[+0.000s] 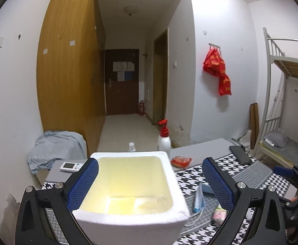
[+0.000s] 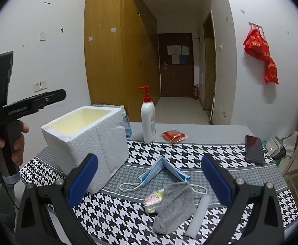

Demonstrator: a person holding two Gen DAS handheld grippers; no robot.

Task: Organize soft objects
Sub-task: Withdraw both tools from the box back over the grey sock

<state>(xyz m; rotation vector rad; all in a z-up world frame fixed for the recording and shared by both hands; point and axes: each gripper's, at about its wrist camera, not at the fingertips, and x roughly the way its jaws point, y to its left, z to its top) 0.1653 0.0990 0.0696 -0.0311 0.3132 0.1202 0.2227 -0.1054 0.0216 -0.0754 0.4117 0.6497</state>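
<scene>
A white foam box (image 1: 128, 183) with a yellowish inside stands on the checked tablecloth, and nothing shows in it. My left gripper (image 1: 151, 183) hovers over it, open wide with nothing held, its left pad in front of the box's left wall. In the right wrist view a hand (image 2: 10, 143) holds that gripper to the left of the foam box (image 2: 83, 138). My right gripper (image 2: 150, 177) is open above a blue face mask (image 2: 161, 169), a grey sock (image 2: 175, 204) and a small tissue pack (image 2: 154, 201).
A white stick (image 2: 199, 214) lies beside the sock. Behind stand a pump bottle (image 2: 148, 120), a small blue bottle (image 2: 126, 126), a red packet (image 2: 173, 135) and a phone (image 2: 254, 150). A remote (image 1: 71, 165) lies at the far left. A bunk bed (image 1: 287, 65) is on the right.
</scene>
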